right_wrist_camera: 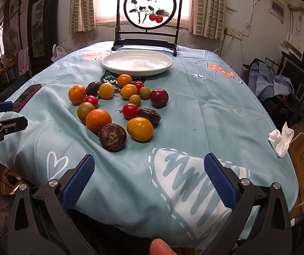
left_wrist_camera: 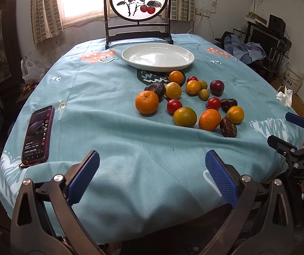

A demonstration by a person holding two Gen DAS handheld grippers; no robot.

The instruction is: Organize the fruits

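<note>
We hold both tools at the near edge of the table, and nothing has been picked up: the left gripper (left_wrist_camera: 152, 176) has its blue pads spread wide over bare cloth, and the right gripper (right_wrist_camera: 149, 177) is spread just as wide, holding nothing. Near to far, the first fruit in reach of our right tool is the dark wrinkled fruit (right_wrist_camera: 113, 137), touching the large orange (right_wrist_camera: 98, 120) behind it and just beside a yellow-orange fruit (right_wrist_camera: 140, 128). Because these lie pressed together, we would judge it best to start with an outlying piece, coming down with one pad on each free side, so we do not nudge a neighbour and set it rolling across the blue tablecloth (right_wrist_camera: 194, 110). Round fruit will likely slip if gripped off-centre, so we should close across the widest part and gently on the soft cherry tomato (right_wrist_camera: 130, 111). Beyond the cluster the white plate (right_wrist_camera: 107, 62) sits empty, near the farthest fruits, and seems the place to gather them. On our left, the phone (left_wrist_camera: 38, 133) lies well apart from the fruit.
</note>
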